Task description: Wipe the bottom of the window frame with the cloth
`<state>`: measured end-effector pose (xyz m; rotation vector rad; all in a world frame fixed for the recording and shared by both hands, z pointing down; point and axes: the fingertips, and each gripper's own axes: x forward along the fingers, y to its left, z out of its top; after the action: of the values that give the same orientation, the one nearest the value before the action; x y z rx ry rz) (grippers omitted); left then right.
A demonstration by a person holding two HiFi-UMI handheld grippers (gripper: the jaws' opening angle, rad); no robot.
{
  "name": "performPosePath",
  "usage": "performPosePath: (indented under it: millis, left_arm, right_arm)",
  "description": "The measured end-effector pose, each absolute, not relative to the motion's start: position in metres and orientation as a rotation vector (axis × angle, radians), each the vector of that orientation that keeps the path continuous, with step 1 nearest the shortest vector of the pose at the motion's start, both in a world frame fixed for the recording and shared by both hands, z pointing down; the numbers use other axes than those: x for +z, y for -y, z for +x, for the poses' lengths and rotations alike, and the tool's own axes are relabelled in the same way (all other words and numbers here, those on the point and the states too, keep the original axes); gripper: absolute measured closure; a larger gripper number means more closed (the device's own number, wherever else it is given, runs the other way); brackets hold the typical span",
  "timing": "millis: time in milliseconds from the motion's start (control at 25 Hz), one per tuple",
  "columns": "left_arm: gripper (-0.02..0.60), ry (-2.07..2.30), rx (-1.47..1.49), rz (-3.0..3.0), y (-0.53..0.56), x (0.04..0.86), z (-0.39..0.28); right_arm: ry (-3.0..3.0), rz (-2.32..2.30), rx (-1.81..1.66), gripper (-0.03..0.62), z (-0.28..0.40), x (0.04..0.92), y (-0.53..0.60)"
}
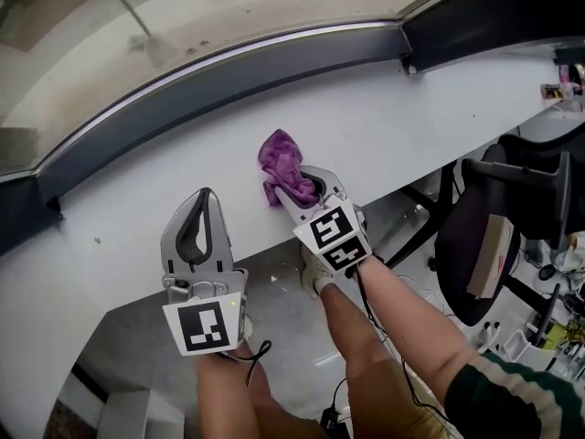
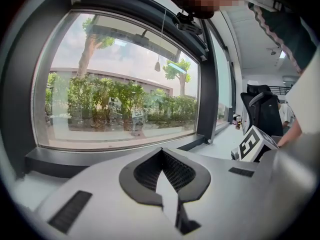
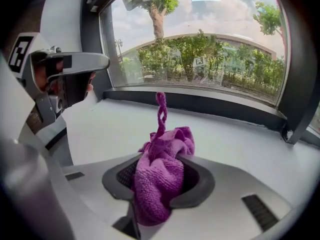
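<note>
Purple cloth (image 1: 281,158) (image 3: 162,179) — bunched into a wad and clamped between the jaws of the right gripper (image 1: 294,188) (image 3: 160,184). One twisted strand standing up out of the wad, as seen in the right gripper view. Held over the white table (image 1: 411,126) near its front edge, well apart from the dark bottom rail of the window frame (image 1: 228,71) (image 3: 200,104) at the table's far edge. Contact between cloth and table surface: not discernible.

Right gripper aimed toward the frame, jaws pressed against the cloth on both sides, marker cube toward the person.

Left gripper (image 1: 199,210) (image 2: 165,176) — to the left of the right one, at the table's front edge, likewise pointed toward the frame. Jaws together at the tips, nothing between the dark pads.

Window glass (image 1: 183,16) above the rail, curving along the far edge; trees and a low building visible through it in both gripper views.

Black office chair (image 1: 512,218) on the floor beyond the table's right end.
</note>
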<state>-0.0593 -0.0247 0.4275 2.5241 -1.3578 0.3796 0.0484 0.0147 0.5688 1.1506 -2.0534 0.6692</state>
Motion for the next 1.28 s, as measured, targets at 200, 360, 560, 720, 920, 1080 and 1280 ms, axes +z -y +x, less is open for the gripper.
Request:
performPosePath:
  millis: [200,360,560,720,920,1080,1280]
  left_arm:
    - [0.575,1.418,0.368,2.497,0.023,0.423,-0.100]
    - [0.575,1.470,0.369,2.465,0.022,0.421,-0.136]
    - [0.575,1.533,0.361,2.436,0.021,0.418,-0.174]
    - [0.575,1.577,0.360,2.410,0.018,0.417,-0.204]
    - [0.575,1.628,0.347,2.366,0.012,0.416,-0.241]
    - [0.575,1.660,0.342,2.336,0.006,0.419,-0.270]
    - [0.575,1.692,0.344,2.301,-0.002,0.421,-0.304]
  right_arm:
    - [2.077,1.095,0.668,0.445,0.006,0.568,-0.017]
    - [2.101,1.040,0.657,0.445,-0.033,0.568,-0.017]
    - [2.126,0.982,0.649,0.445,-0.078,0.568,-0.017]
    - [2.147,0.940,0.636,0.445,-0.112,0.568,-0.017]
    - [2.172,0.890,0.608,0.445,-0.152,0.566,-0.015]
    - [2.190,0.858,0.594,0.445,-0.185,0.566,-0.014]
    - [2.210,0.816,0.579,0.445,-0.223,0.564,-0.016]
